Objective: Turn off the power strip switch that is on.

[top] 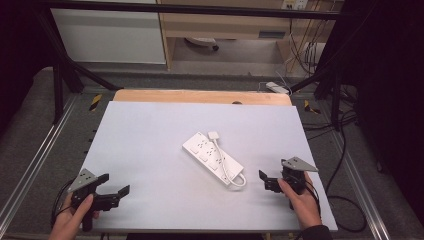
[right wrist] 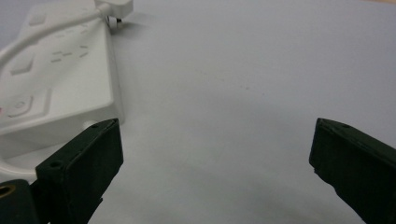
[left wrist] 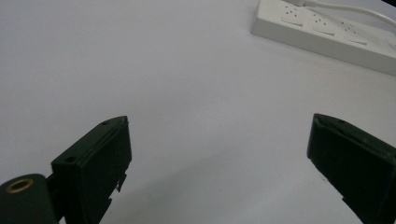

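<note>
High view: a white power strip (top: 212, 157) lies diagonally near the middle of the bench (top: 150, 130), its long axis running from 10 o'clock to 4 o'clock. Its cord (top: 227, 167) is laid back along the top of the body, looping at the 4 o'clock end, and the plug (top: 214, 135) rests at the 12 o'clock end, so the whole thing sits as one compact bundle. The left gripper (top: 114, 190) is held at 7 o'clock, well apart from the strip, jaws spread wide and empty. The right gripper (top: 267, 181) is at 4 o'clock, just beside the cord loop; its jaw spread is hard to read here. Both point inward toward the strip, probably a ready stance on either side.

Left gripper view: the jaws stand wide over bare bench with nothing between them; the strip sits far off at 1 o'clock.

Right gripper view: the jaws are wide and empty. The strip's end lies at 10 o'clock, close to the left jaw, the cord curving across it. I judge this gripper the better placed to reach first.
</note>
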`<action>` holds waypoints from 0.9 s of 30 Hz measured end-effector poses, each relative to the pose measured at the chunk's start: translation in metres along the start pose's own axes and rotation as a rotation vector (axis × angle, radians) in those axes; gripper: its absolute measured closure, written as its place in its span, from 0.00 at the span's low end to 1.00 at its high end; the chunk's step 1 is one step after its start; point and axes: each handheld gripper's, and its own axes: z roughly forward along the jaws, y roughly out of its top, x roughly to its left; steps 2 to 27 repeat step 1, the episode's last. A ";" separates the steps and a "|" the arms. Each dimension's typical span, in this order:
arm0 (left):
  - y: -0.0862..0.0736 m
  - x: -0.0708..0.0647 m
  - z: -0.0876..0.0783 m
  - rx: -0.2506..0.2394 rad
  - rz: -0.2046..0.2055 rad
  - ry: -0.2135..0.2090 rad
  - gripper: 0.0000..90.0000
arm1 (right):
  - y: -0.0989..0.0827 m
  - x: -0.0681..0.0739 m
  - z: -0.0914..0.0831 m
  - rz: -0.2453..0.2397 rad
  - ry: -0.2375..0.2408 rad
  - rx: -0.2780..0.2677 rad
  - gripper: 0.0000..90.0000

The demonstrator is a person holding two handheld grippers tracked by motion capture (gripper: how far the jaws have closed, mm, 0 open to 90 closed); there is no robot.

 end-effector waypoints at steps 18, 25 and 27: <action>0.000 0.000 0.000 0.001 0.000 -0.001 0.07 | 0.000 0.000 0.002 0.000 -0.008 0.014 0.04; 0.000 0.000 0.000 0.001 0.000 -0.001 0.07 | 0.000 0.000 0.002 0.000 -0.008 0.014 0.04; 0.000 0.000 0.000 0.001 0.000 -0.001 0.07 | 0.000 0.000 0.002 0.000 -0.008 0.014 0.04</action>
